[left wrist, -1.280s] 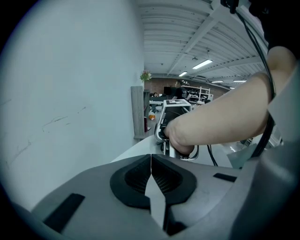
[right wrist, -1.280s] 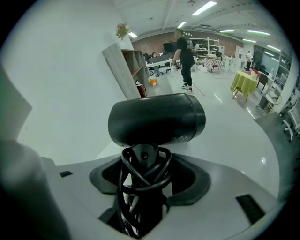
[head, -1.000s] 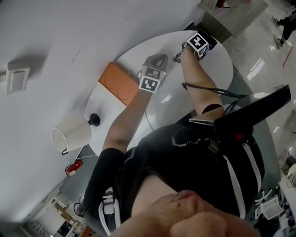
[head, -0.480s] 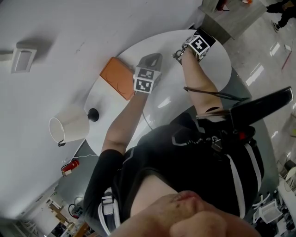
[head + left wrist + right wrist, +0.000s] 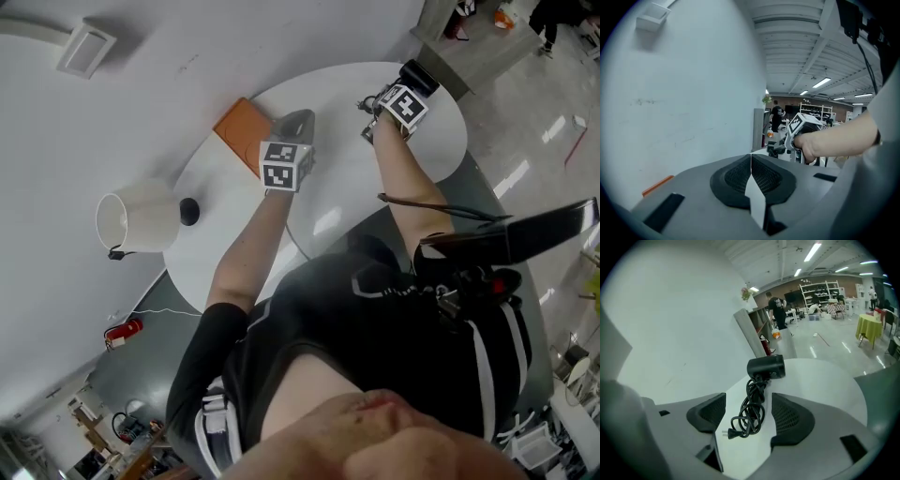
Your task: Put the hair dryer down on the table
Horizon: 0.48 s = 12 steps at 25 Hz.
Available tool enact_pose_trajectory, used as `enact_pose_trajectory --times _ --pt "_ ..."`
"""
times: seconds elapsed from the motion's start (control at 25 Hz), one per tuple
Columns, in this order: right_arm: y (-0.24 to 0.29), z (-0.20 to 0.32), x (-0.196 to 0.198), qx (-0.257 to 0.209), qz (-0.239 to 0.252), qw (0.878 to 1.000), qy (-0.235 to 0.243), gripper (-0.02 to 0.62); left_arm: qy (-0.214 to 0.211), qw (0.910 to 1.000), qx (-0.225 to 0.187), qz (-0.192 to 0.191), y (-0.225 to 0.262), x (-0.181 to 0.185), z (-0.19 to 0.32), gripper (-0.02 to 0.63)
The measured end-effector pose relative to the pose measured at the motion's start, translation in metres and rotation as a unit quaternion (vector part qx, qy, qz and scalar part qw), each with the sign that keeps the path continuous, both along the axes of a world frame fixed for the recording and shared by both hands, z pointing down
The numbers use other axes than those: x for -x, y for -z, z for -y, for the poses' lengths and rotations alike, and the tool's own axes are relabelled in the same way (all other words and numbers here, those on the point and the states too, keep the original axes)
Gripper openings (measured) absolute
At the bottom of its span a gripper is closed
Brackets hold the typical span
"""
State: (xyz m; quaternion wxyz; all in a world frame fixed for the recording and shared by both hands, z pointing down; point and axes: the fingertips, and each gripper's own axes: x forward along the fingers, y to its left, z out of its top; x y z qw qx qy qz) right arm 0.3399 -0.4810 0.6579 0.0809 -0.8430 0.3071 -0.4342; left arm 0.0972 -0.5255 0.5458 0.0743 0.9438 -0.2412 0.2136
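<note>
- The black hair dryer [image 5: 766,367] lies on the round white surface [image 5: 825,376], close to the white wall [image 5: 670,324], with its coiled black cord [image 5: 749,416] beside it.
- The right gripper [image 5: 748,395] hangs above, its jaws just opened wide. The cord shows through the gap, untouched.
- The left gripper [image 5: 751,155] is closed and empty.
- An orange flat box [image 5: 242,127] and a white-shaded lamp [image 5: 139,217] share the surface.
- Behind is an open hall with shelving [image 5: 820,294] and ceiling strip lights [image 5: 812,250].

The left gripper [image 5: 300,120] covers one corner of the orange slab [image 5: 239,127] at the round table's [image 5: 337,197] wall-side edge, its own camera catching only an orange sliver, while the hair dryer's [image 5: 766,367] handle is lost beneath its coiled cord [image 5: 749,413].
</note>
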Motion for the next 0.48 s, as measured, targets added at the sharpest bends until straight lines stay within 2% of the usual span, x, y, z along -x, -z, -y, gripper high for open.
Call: enact_pose_trajectory --times 0.12,0.2,0.48 --pt "0.022 -0.006 0.016 -0.016 -0.028 0.999 0.026 0.315 0.021 0.9996 -0.009 -0.014 0.011 0.026 -0.005 0.032" --pt "0.036 -0.009 0.028 -0.029 -0.038 0.998 0.040 0.263 0.034 0.9991 -0.015 -0.022 0.018 0.043 -0.011 0.032" --pt "0.090 -0.012 0.087 -0.099 -0.036 0.990 0.099 0.176 0.072 0.9952 -0.044 -0.050 0.051 0.100 -0.033 0.032"
